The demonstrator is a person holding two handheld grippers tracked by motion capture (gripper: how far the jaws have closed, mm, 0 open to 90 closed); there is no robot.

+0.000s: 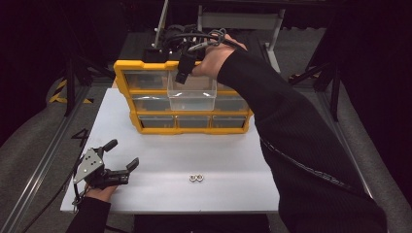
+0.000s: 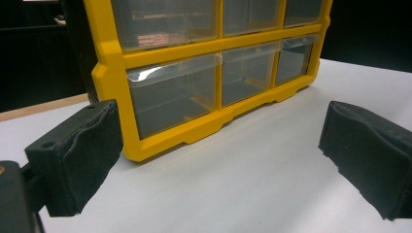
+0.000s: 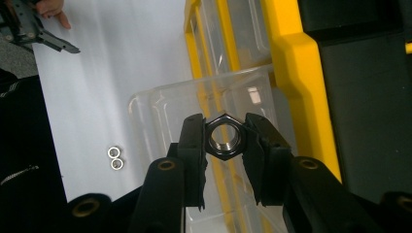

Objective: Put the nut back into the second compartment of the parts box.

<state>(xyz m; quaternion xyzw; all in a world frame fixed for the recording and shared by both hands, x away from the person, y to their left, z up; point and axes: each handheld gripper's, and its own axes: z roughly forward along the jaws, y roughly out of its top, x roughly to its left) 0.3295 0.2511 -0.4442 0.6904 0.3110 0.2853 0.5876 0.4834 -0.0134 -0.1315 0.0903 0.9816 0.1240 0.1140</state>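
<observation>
Right gripper (image 3: 226, 141): its fingers (image 3: 193, 145) are clamped on a steel hex nut (image 3: 225, 139), one pad against each of two opposite flats, the threaded bore facing the camera. The nut is held in the air directly above a clear plastic drawer (image 3: 160, 104) that stands pulled out from the front of a yellow drawer cabinet (image 3: 296, 73). In the high view the right gripper (image 1: 183, 70) hangs at the upper rim of this open drawer (image 1: 192, 94), in the middle column of the cabinet (image 1: 121, 73); whether the drawer belongs to the top or the second row cannot be told with certainty. The drawer's contents, if any, are not legible through the glare.

Left gripper (image 1: 121, 156): fingers (image 2: 82, 150) apart, nothing between them. It rests low at the near left corner of the white table (image 1: 233, 160), held in the person's left hand (image 1: 99, 191), pointing toward the cabinet's lower left corner (image 2: 145, 141). It stands well apart from the cabinet.

Two further metal nuts (image 1: 196, 178) lie touching each other on the table, near the front edge, well apart from both grippers. They appear also in the right gripper view (image 3: 115, 158), beside the open drawer.

The cabinet stands at the far side of the table, its remaining drawers shut.
</observation>
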